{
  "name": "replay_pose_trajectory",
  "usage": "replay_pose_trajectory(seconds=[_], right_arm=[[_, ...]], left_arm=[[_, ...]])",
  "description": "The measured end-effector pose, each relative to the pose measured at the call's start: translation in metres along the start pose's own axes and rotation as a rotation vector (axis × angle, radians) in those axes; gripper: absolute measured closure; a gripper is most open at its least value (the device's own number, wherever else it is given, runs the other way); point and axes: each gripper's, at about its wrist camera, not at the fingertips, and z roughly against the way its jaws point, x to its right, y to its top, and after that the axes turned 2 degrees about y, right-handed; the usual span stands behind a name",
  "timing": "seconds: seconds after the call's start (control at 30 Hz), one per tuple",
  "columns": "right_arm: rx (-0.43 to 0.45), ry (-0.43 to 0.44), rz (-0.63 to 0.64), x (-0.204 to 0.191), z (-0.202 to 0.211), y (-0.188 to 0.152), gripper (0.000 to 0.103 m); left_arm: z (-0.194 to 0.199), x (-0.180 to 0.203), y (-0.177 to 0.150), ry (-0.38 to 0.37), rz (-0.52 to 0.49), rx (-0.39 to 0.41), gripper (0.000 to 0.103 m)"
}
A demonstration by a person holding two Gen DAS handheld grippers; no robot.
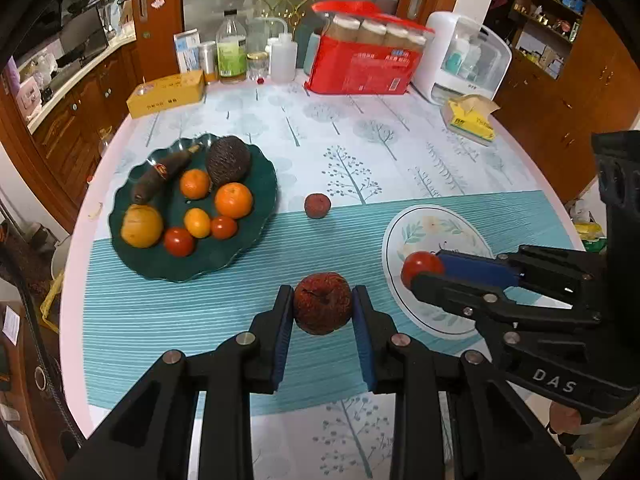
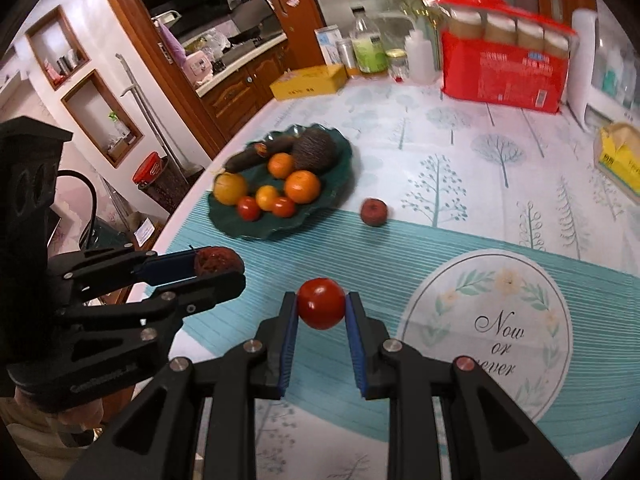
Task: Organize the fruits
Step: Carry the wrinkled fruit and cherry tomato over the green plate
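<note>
My left gripper (image 1: 322, 304) is shut on a wrinkled dark red fruit (image 1: 322, 307) and holds it above the teal striped mat; it also shows in the right wrist view (image 2: 218, 266). My right gripper (image 2: 321, 305) is shut on a red tomato (image 2: 321, 303) above the mat, left of the white round placemat (image 2: 492, 332); in the left wrist view this tomato (image 1: 422, 267) hangs over that placemat (image 1: 432, 236). A dark green plate (image 1: 256, 184) at the left holds oranges, tomatoes, a yellow fruit, a dark banana and an avocado. Another dark red fruit (image 1: 317, 205) lies loose on the table.
At the back of the table stand a yellow box (image 1: 166, 94), bottles (image 1: 231, 50), a red package of jars (image 1: 362, 60), a white appliance (image 1: 466, 60) and a yellow tissue pack (image 1: 472, 118). Wooden cabinets surround the table.
</note>
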Motion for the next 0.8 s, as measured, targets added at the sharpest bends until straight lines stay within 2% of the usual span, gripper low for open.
replay_pose_trajectory(seconds=[0.17, 0.33, 0.5, 0.63, 0.8], right_arm=[[0.043, -0.02, 0.039, -0.03, 0.025, 0.007, 0.079], [0.085, 0.0, 0.057, -0.055, 0.051, 0.036, 0.079], [0.118, 0.006, 0.096, -0.078, 0.071, 0.085, 0.079], [0.16, -0.053, 0.154, -0.097, 0.08, 0.134, 0.079], [0.166, -0.089, 0.186, -0.111, 0.056, 0.188, 0.079]], left_arm=[[0.034, -0.012, 0.003, 0.036, -0.027, 0.042, 0.076], [0.071, -0.037, 0.026, 0.073, -0.018, 0.102, 0.076], [0.102, -0.068, 0.061, 0.128, -0.02, 0.154, 0.076], [0.121, -0.1, 0.097, 0.2, -0.023, 0.196, 0.075], [0.114, -0.136, 0.127, 0.255, 0.006, 0.198, 0.075]])
